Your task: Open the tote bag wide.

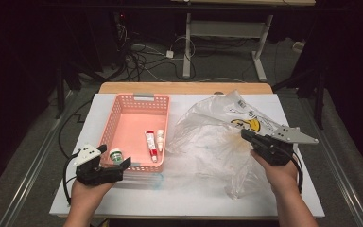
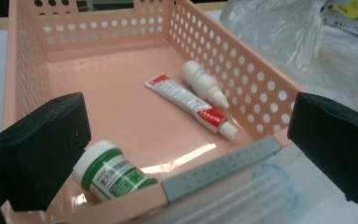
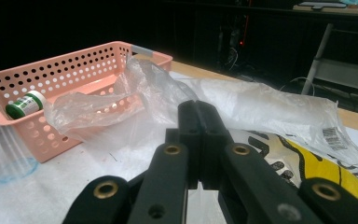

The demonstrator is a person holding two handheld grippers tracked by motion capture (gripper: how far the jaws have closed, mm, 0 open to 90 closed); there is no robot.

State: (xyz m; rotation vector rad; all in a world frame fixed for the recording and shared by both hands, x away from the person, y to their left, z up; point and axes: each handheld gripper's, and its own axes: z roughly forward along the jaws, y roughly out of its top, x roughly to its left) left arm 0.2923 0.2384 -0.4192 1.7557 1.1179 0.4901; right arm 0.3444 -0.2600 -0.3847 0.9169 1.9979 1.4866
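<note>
The left gripper (image 2: 186, 140) hovers with jaws spread at the pink basket's (image 2: 242, 88) near rim, the green-lidded jar (image 2: 109, 170) just beyond its left jaw. The left gripper view shows the jar's label, its writing unreadable, a red-and-white tube (image 2: 191, 107) and a white bottle (image 2: 203, 84). The right gripper (image 3: 198, 116), jaws pressed together, rests on the clear plastic bag (image 3: 261, 107), which bears a barcode.

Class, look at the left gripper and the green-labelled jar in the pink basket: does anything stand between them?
Only partly: the basket's near rim with its grey handle runs low between the open left gripper and the jar. From above, nothing visible covers the jar.
</note>
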